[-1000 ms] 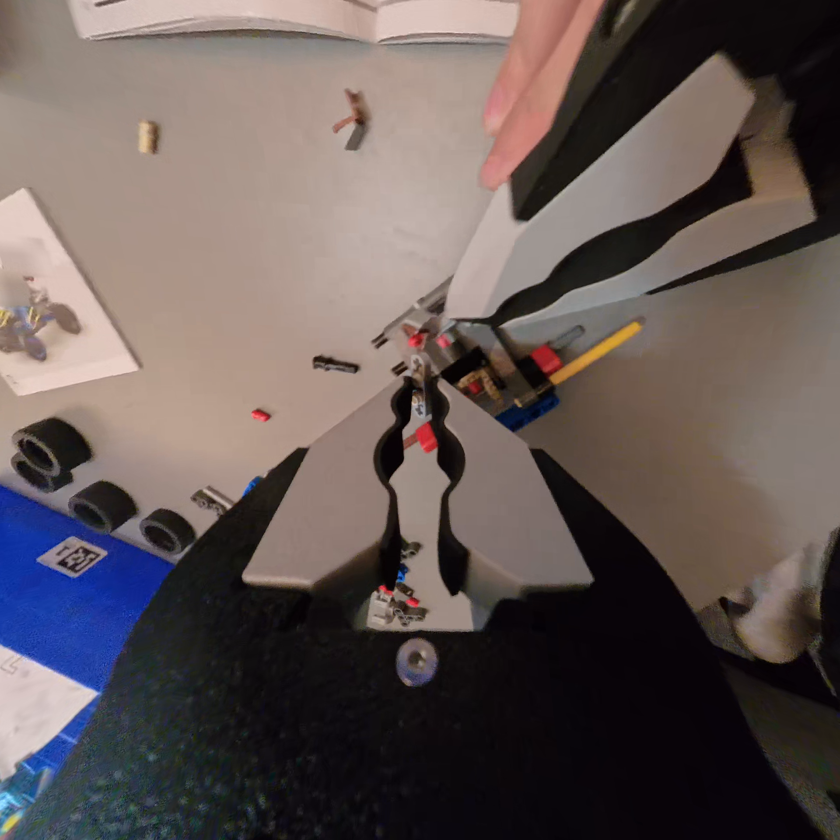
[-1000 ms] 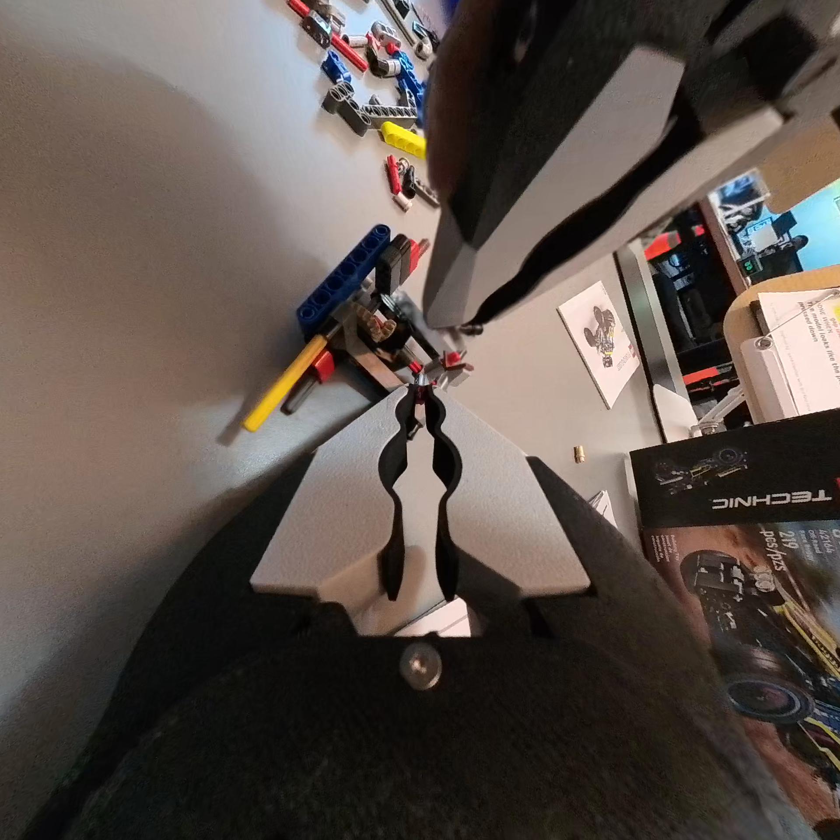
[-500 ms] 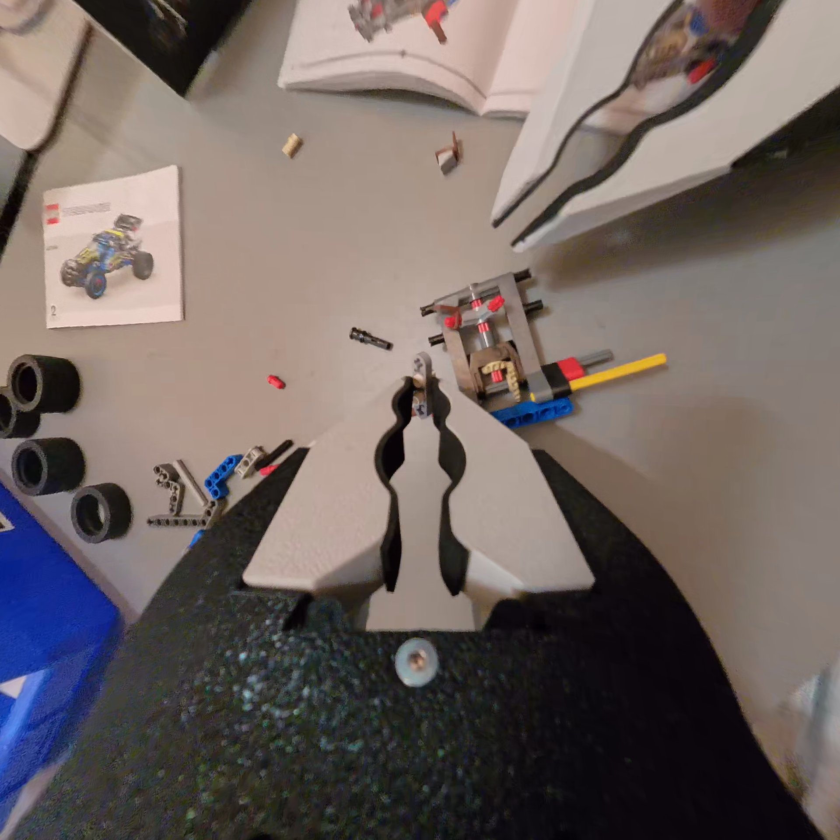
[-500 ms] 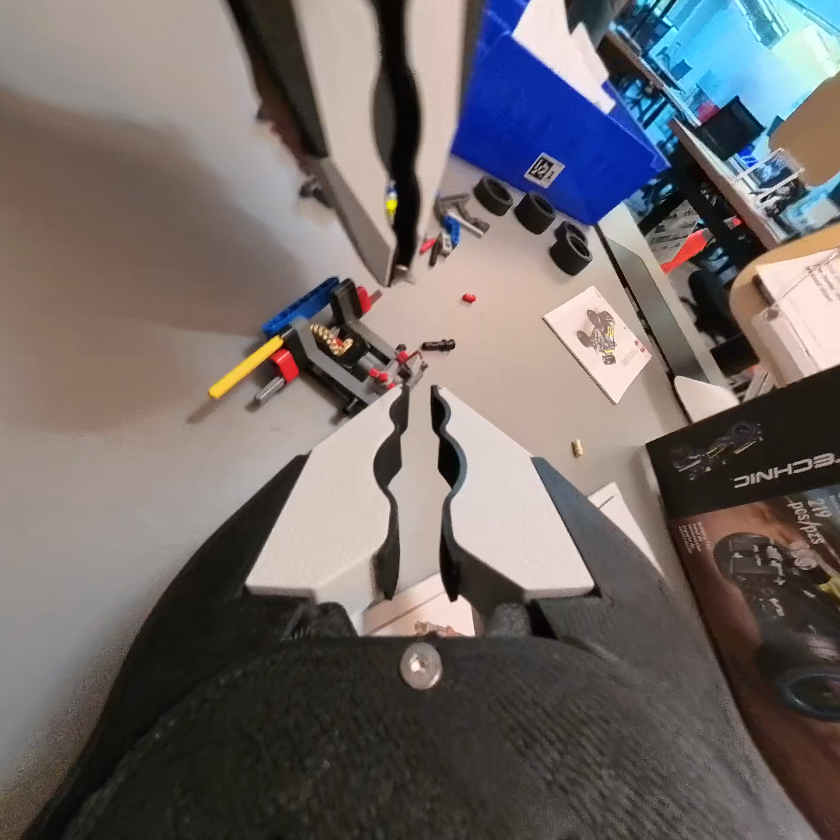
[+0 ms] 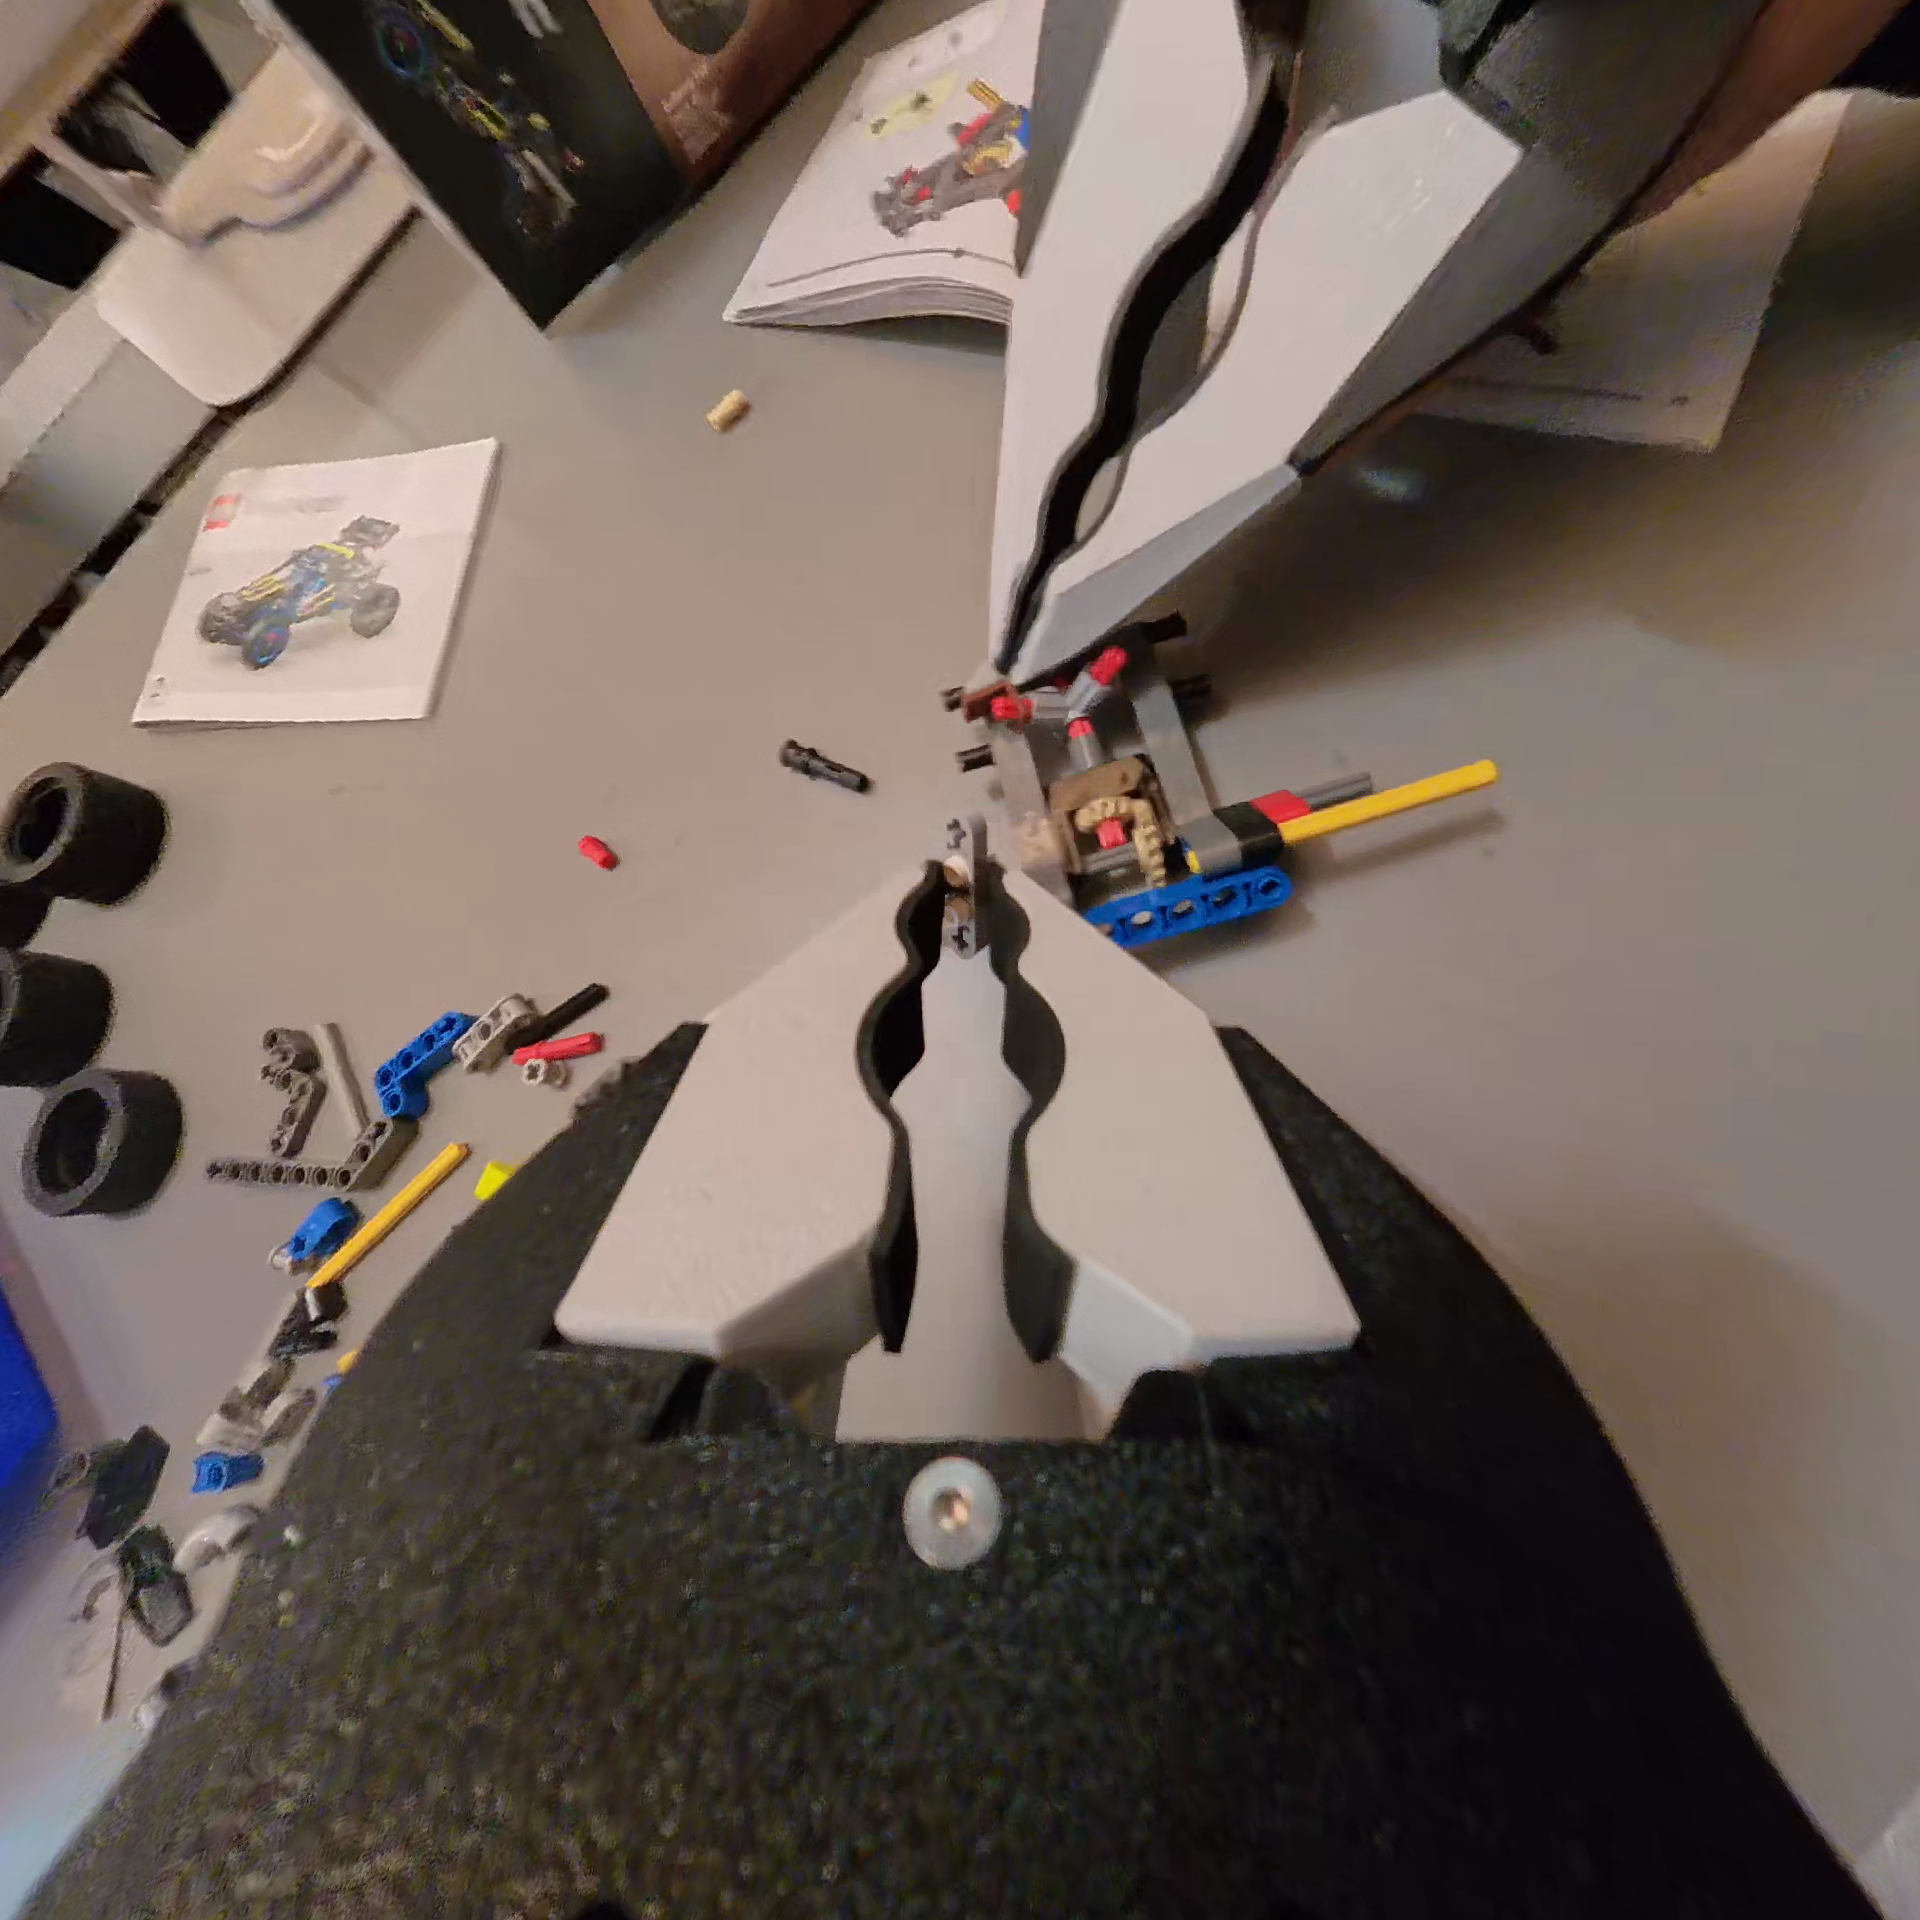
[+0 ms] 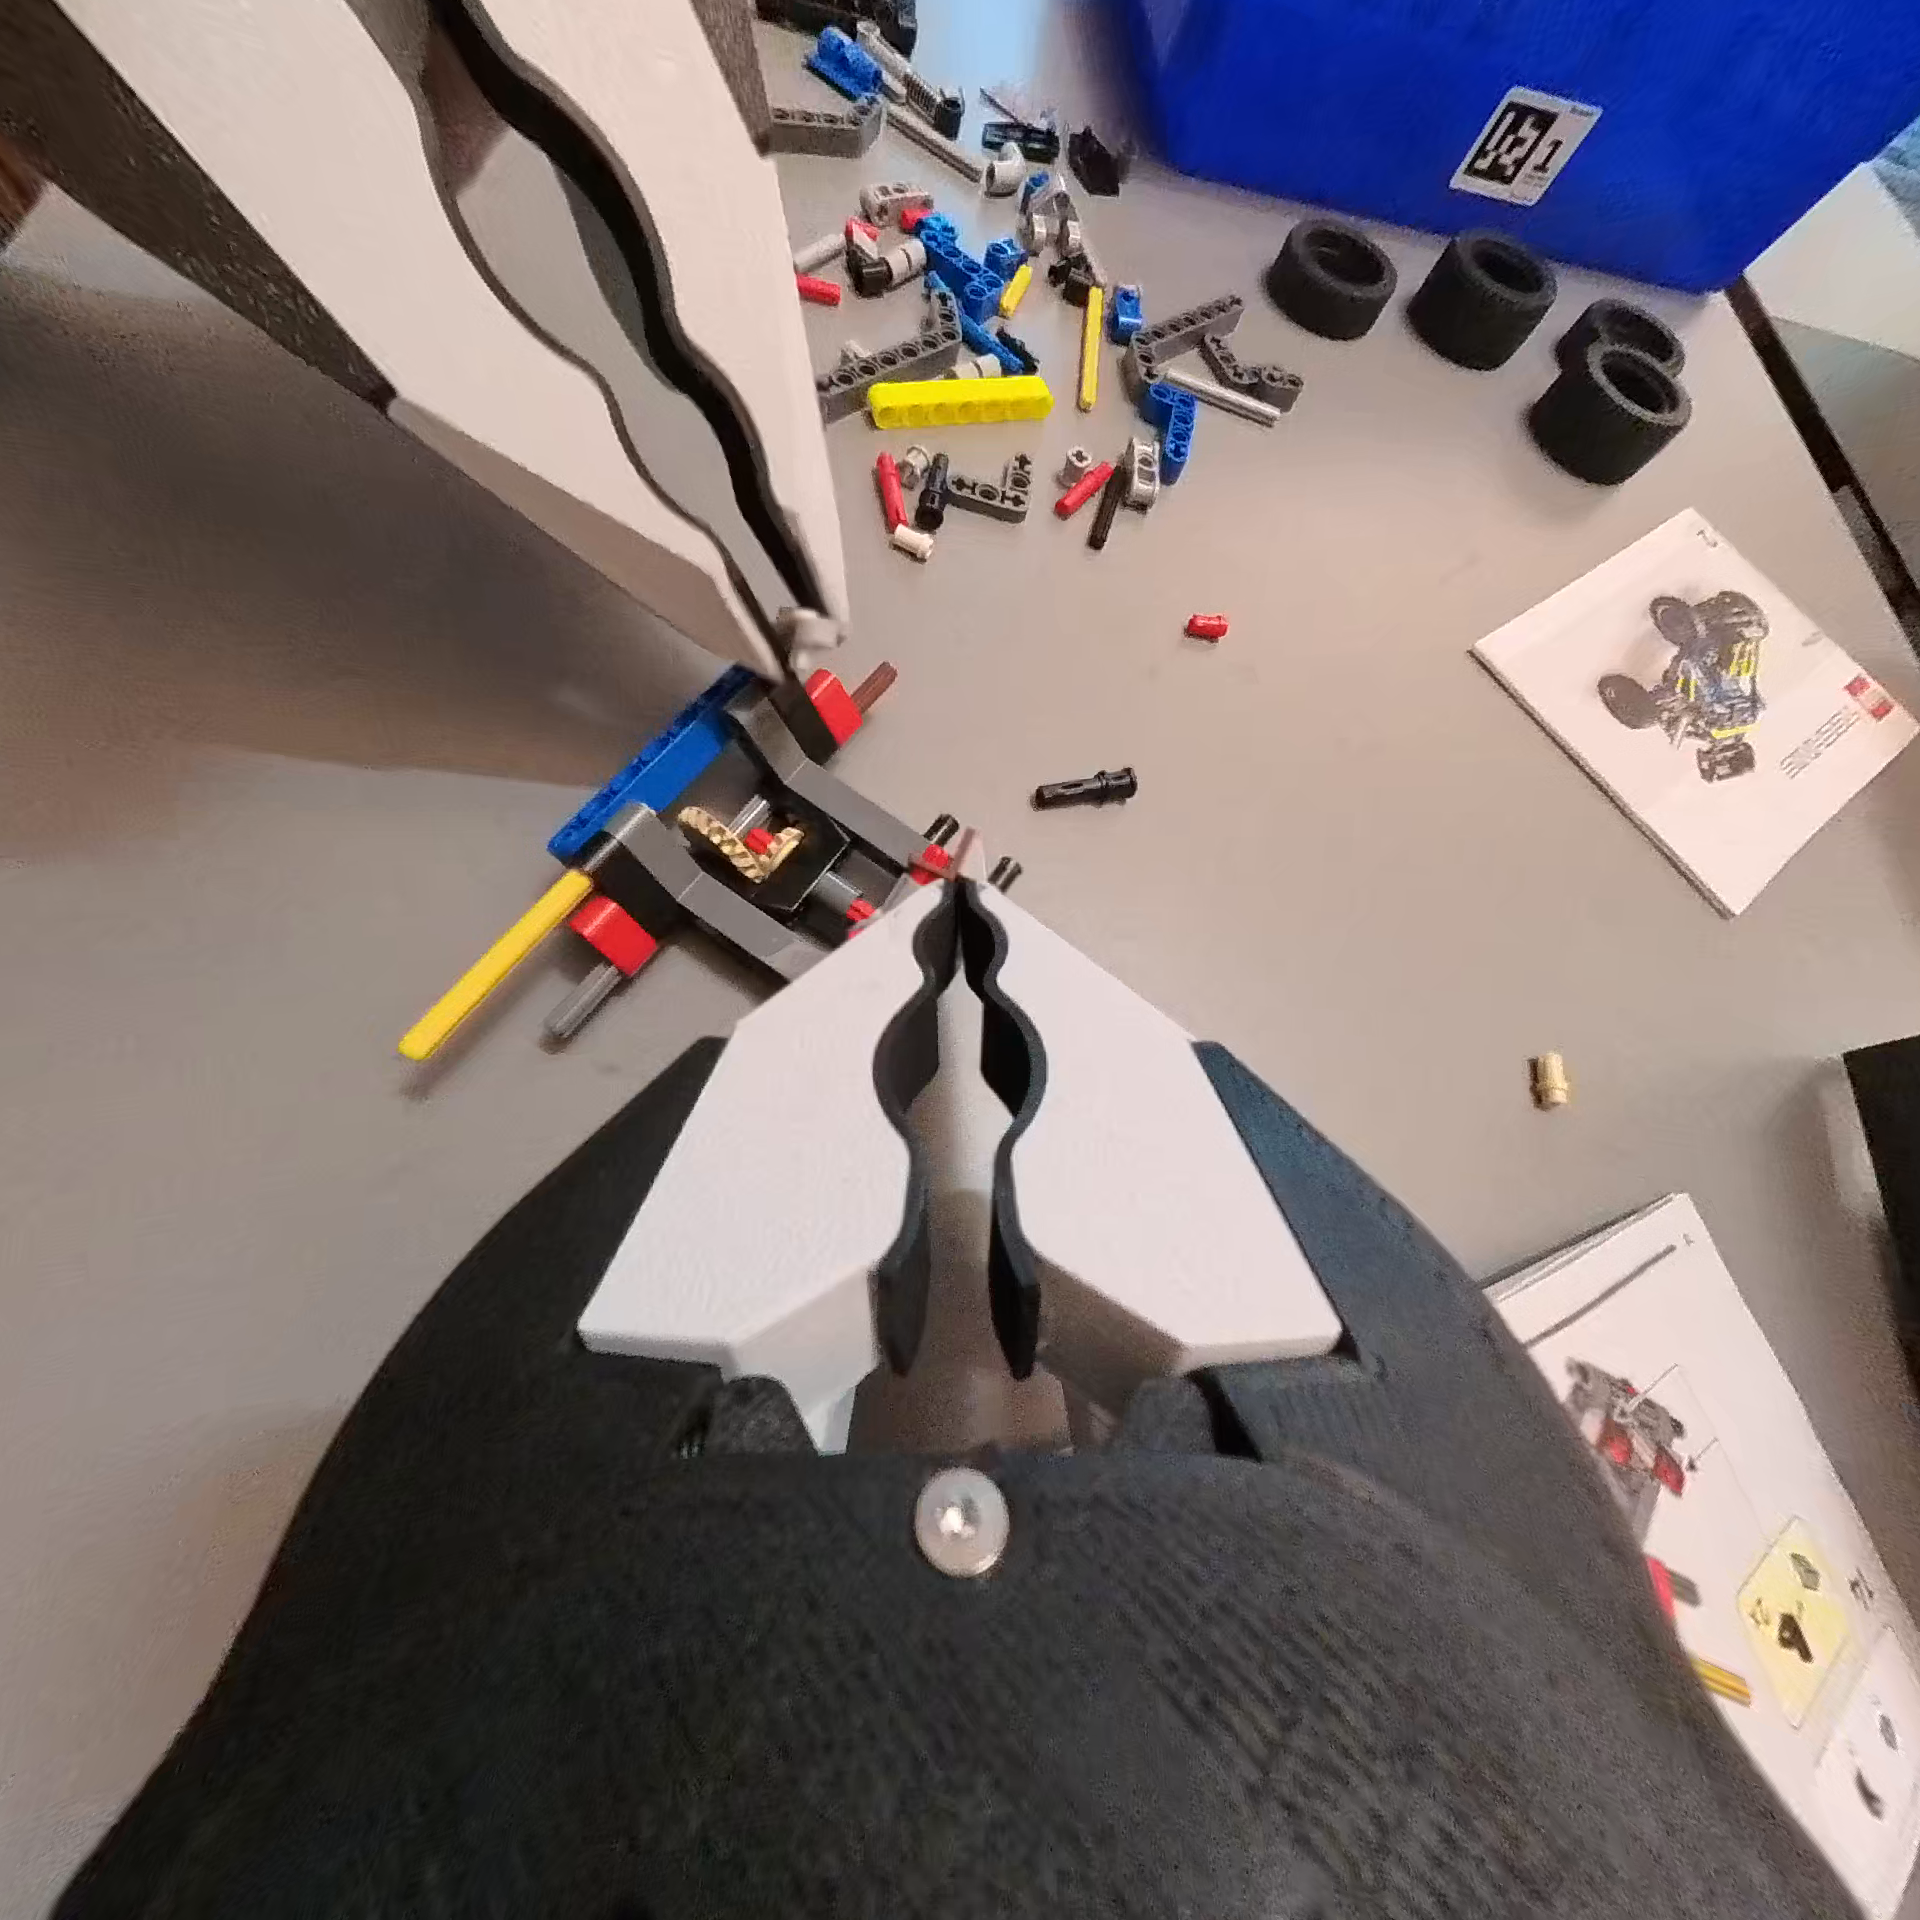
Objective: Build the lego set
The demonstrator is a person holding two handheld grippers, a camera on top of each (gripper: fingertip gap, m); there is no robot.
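My left gripper (image 5: 964,902) pinches a small grey lego liftarm (image 5: 968,883) – right gripper (image 6: 958,891) nipped onto the half-built grey-and-blue lego frame (image 6: 727,821) – four black rubber tyres (image 6: 1486,301) beside the blue plastic bin (image 6: 1351,114).

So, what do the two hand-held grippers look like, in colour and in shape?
Both look alike. The left hand-held gripper has two light grey, wedge-shaped fingers with wavy black inner pads, on a black, speckled body with one silver screw in the middle. The right hand-held gripper has the same grey fingers, black pads and silver screw. No cables or markings are visible.
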